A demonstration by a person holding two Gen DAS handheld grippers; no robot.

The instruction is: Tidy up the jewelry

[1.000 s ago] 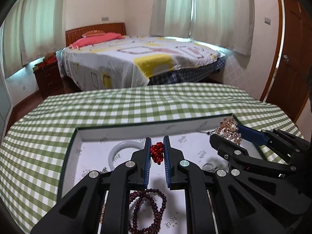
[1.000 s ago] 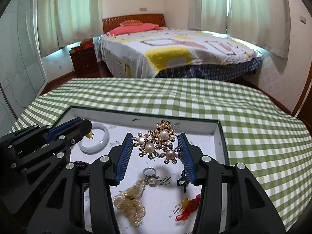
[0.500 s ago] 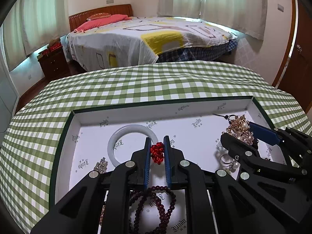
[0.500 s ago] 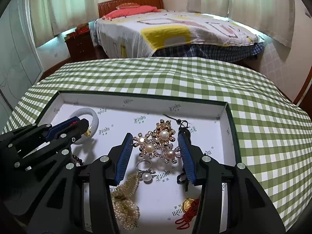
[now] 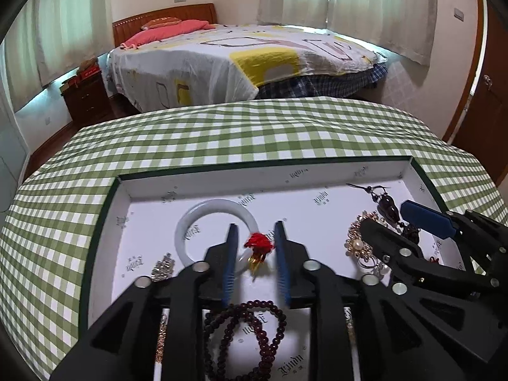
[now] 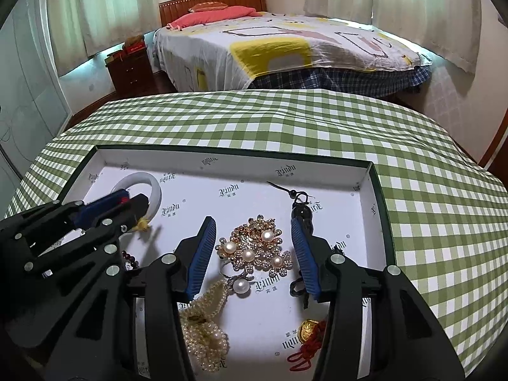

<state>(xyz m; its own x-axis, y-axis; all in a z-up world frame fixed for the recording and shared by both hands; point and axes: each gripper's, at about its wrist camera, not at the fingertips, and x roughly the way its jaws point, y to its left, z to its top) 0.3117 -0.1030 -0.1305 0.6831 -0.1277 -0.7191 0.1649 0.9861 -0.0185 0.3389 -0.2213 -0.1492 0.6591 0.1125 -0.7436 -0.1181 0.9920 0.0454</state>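
A white tray (image 5: 254,176) on the green checked tablecloth holds the jewelry. My left gripper (image 5: 256,226) hangs just over the tray with its jaws opening. The red knot charm (image 5: 258,245) with a yellow tassel lies free between its pads, against the white bangle (image 5: 197,219). My right gripper (image 6: 253,221) is to its right. The gold pearl brooch (image 6: 254,247) rests on the tray floor between the blue pads (image 6: 203,250), and a thin gap shows on each side. In the left wrist view the right gripper (image 5: 397,222) stands beside the brooch (image 5: 358,244).
A dark bead bracelet (image 5: 250,333) and a small crystal piece (image 5: 163,265) lie under the left gripper. A pearl ring (image 6: 239,284), a pearl strand (image 6: 203,327), a black pendant (image 6: 301,212) and a gold ingot on red cord (image 6: 309,330) lie around the right one. A bed stands beyond the table.
Both grippers sank toward the tray floor. The left jaws parted and let go of the red charm by the bangle. The brooch went from hanging between the right pads to lying on the tray.
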